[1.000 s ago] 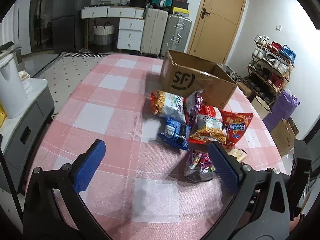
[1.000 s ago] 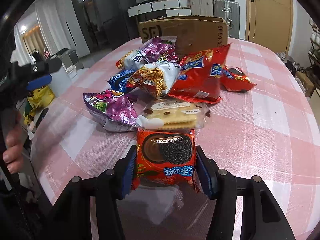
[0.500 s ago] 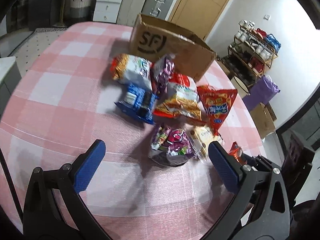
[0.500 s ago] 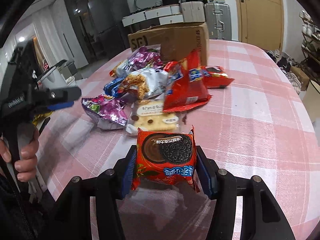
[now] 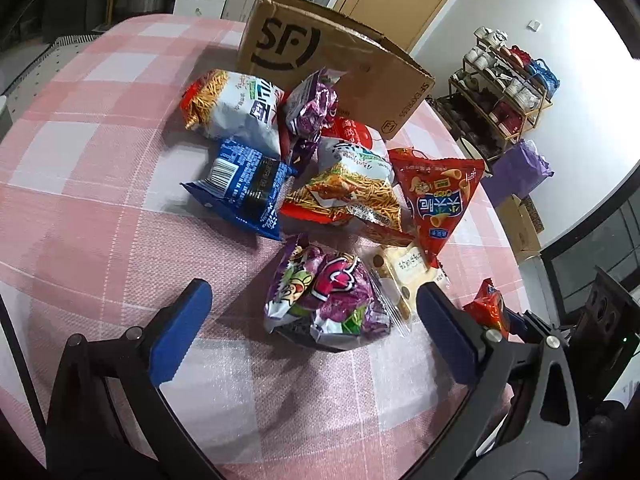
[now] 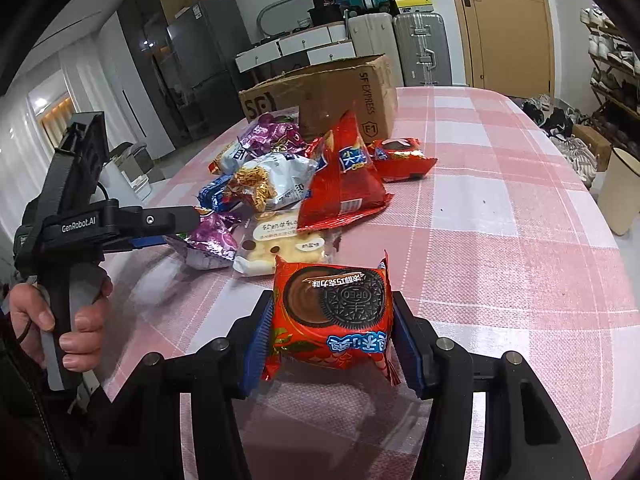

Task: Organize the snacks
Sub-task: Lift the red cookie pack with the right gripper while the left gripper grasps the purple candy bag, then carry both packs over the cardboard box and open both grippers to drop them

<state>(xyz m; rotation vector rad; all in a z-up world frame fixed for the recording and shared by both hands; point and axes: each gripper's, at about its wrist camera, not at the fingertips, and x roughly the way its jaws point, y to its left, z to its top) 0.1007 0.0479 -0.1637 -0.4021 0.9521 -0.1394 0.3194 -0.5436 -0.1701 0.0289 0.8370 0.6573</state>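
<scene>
Left gripper (image 5: 310,322) dropped lower & tilted down toward snack pile since 1 s ago; jaws now straddle purple bag (image 5: 326,298), not touching. Right gripper (image 6: 328,336) w/ red Oreo pack (image 6: 330,312) pulled back from pile; gap to cracker pack (image 6: 280,246) wider.

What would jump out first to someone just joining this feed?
The red Oreo pack clamped in the right gripper, close to the camera. Next, the snack pile on the pink checked tablecloth before the cardboard box, with the open left gripper around a purple bag.
</scene>
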